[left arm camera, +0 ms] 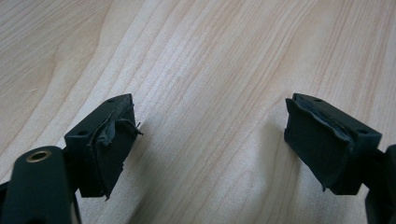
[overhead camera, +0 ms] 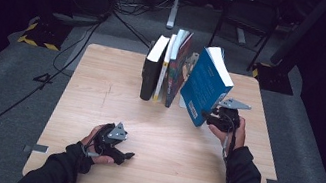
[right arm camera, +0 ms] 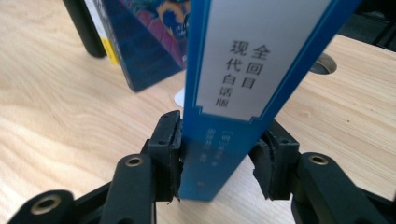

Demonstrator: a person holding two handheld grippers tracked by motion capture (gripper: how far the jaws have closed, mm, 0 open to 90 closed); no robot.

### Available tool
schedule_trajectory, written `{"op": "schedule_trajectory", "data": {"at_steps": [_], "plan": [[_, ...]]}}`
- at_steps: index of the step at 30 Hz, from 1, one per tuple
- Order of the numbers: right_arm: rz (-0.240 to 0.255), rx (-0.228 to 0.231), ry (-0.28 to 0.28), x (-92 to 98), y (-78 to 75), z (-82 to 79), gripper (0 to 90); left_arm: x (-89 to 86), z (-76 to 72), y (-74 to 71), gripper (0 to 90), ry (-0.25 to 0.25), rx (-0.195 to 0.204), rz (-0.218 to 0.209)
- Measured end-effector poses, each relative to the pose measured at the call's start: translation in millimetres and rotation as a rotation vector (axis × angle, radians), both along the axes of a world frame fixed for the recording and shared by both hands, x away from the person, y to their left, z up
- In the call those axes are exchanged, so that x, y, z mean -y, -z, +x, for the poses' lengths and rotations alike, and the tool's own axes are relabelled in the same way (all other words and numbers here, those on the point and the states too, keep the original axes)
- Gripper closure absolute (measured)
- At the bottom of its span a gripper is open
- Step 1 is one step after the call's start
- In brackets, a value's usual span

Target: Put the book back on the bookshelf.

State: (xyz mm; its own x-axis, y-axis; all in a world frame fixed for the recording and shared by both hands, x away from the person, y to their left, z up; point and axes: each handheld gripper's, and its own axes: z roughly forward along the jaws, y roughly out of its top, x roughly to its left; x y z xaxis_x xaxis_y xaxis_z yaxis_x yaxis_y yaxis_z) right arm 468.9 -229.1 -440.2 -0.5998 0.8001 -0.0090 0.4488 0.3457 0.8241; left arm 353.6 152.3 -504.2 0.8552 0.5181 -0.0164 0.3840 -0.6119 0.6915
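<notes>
My right hand-held gripper (right arm camera: 215,161) clamps the bottom of the spine of a thick blue paperback book with a white title label (right arm camera: 243,70); both pads look pressed against it. In the high view the book (overhead camera: 205,86) leans left, tilted, lower corner at the light wooden table (overhead camera: 100,90), just right of a row of upright books (overhead camera: 168,67) and apart from it. My left hand-held gripper (left arm camera: 210,144) rests on the table, jaws wide, holding nothing. To do it well, I judge: keep grip firm, stand the book upright, slide it flush against the row without knocking the leaning ones.
</notes>
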Motion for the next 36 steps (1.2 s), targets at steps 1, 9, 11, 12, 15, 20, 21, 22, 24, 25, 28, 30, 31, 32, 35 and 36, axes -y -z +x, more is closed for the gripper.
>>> {"op": "schedule_trajectory", "data": {"at_steps": [1,9,11,12,15,20,21,22,24,25,28,30,31,32,35,36], "plan": [[0.002,0.003,0.003,-0.4,0.4,0.2,57.3,0.0,0.0,0.0,16.7,0.001,0.000,0.001],[0.053,0.035,0.094,-6.0,5.6,-0.9,60.7,1.9,0.1,0.2,16.7,0.007,-0.002,-0.004],[0.052,0.049,0.123,-11.1,6.6,-2.1,60.9,2.3,0.3,0.1,16.7,0.010,-0.002,-0.003],[0.055,0.053,0.136,-13.5,7.0,-2.2,61.0,2.4,0.5,0.1,16.7,0.012,-0.001,-0.003],[0.052,0.068,0.168,-18.7,7.9,-0.9,61.2,2.5,0.6,0.1,16.7,0.014,0.000,-0.003],[0.060,0.082,0.248,-29.1,9.3,0.2,61.5,2.5,0.0,0.0,16.8,0.014,0.000,-0.002],[0.067,0.078,0.262,-29.5,9.2,-0.4,61.5,2.4,-0.2,0.0,16.9,0.015,0.001,-0.001],[0.068,0.075,0.268,-29.0,8.9,-1.2,61.5,2.4,-0.4,0.0,16.8,0.017,0.001,-0.001],[0.067,0.073,0.283,-28.5,8.7,-5.0,61.6,2.2,-0.6,0.0,16.8,0.018,0.000,-0.001],[0.062,0.081,0.293,-29.6,9.1,-8.0,61.5,2.2,-0.4,0.0,16.8,0.021,0.002,-0.001],[0.060,0.099,0.315,-32.3,10.6,-13.6,61.6,2.3,-0.8,0.0,16.8,0.017,0.001,-0.001],[0.053,0.114,0.322,-35.5,11.9,-16.8,61.6,2.3,-0.9,0.0,16.9,0.016,0.001,-0.001],[0.057,0.125,0.330,-38.0,12.9,-17.5,61.5,2.3,-0.7,-0.1,16.8,0.016,0.001,0.000],[0.057,0.123,0.327,-38.4,12.6,-16.6,61.5,2.4,-0.8,0.0,16.8,0.017,0.000,-0.001],[0.053,0.130,0.328,-40.9,13.1,-13.4,61.5,2.4,-0.8,0.0,16.7,0.017,0.001,0.000],[0.054,0.132,0.334,-42.1,13.3,-12.4,61.5,2.4,-0.8,-0.1,16.8,0.016,0.000,-0.001]]}}
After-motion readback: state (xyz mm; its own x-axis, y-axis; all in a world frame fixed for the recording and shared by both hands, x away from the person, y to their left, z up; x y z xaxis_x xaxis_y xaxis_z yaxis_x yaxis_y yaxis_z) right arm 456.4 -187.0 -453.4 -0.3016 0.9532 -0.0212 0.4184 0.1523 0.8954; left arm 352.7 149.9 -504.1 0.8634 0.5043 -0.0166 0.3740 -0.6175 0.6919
